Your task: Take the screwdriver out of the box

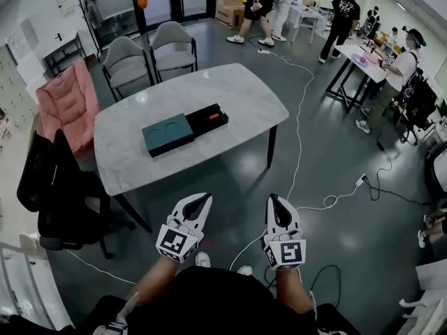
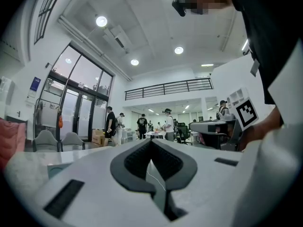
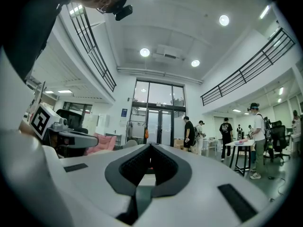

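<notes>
Screwdriver: a small thing with an orange-red handle, lying flat in the open black half of the box. From the head view it is too small to make out the shaft or tip.

Box: long and low, lying slantwise near the middle of the counter. Its dark teal lid has two round hollows and covers the 8 o'clock end, while the black inner tray shows at the 2 o'clock end.

Counter: a pale marbled top on dark legs, carrying only the box.

Left tool: clenched and empty. In its own view the dark pads meet at the tips with nothing between them. It is held level, well short of the counter, with the box towards 12 o'clock from it.

Right tool: clenched and empty, its pads together at the tips in its own view. It is level beside the left one, with the box towards 11 o'clock.

Seats: two grey chairs stand at the counter's far edge, a pink chair at 10 o'clock and a black chair at 8 o'clock.

Floor: grey and glossy, with a white cable running across it at the counter's 3 o'clock side.

People: several stand at other desks towards 1 o'clock, far from the counter.
</notes>
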### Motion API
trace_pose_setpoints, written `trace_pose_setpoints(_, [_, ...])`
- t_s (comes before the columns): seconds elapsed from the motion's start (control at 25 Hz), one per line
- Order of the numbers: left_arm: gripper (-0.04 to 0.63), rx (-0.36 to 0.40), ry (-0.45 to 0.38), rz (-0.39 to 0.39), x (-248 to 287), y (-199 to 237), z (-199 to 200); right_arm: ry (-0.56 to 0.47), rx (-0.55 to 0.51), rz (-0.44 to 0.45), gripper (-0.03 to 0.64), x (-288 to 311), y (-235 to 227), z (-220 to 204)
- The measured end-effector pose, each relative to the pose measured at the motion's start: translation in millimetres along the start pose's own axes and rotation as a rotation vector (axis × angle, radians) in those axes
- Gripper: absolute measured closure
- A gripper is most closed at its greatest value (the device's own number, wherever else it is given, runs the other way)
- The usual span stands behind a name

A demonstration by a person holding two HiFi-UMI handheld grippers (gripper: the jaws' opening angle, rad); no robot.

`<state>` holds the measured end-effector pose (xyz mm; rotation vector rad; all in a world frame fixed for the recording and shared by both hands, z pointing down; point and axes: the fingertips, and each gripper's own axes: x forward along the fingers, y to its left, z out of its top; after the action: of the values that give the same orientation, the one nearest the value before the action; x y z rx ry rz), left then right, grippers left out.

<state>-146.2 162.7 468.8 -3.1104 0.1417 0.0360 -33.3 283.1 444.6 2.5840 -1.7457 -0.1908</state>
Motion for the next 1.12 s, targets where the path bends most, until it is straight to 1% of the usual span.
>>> trace_pose_setpoints(0.32, [0.591, -0.028, -0.007, 0.02, -10, 34, -7, -0.009, 0.007, 0.012, 0.594, 27, 21, 3])
trace_pose_setpoints(0.48, [0.591, -0.027, -0.023, 0.011, -13, 50, -5, -0.006, -0.001, 0.009, 0.594, 42, 33, 3])
trace_pose_setpoints(0.8, [0.591, -0.03, -0.026, 0.012, -27, 76, -7, -0.007, -0.008, 0.001, 0.592, 56, 53, 3])
trace_pose_setpoints(0.96, [0.591, -0.047, -0.022, 0.02, -28, 83, -12, 0.01, -0.002, 0.004, 0.593, 59, 55, -5])
trace_pose_setpoints(1.12, [0.591, -0.052, -0.007, 0.017, -17, 86, -15, 0.023, 0.01, 0.009, 0.592, 67, 48, -11])
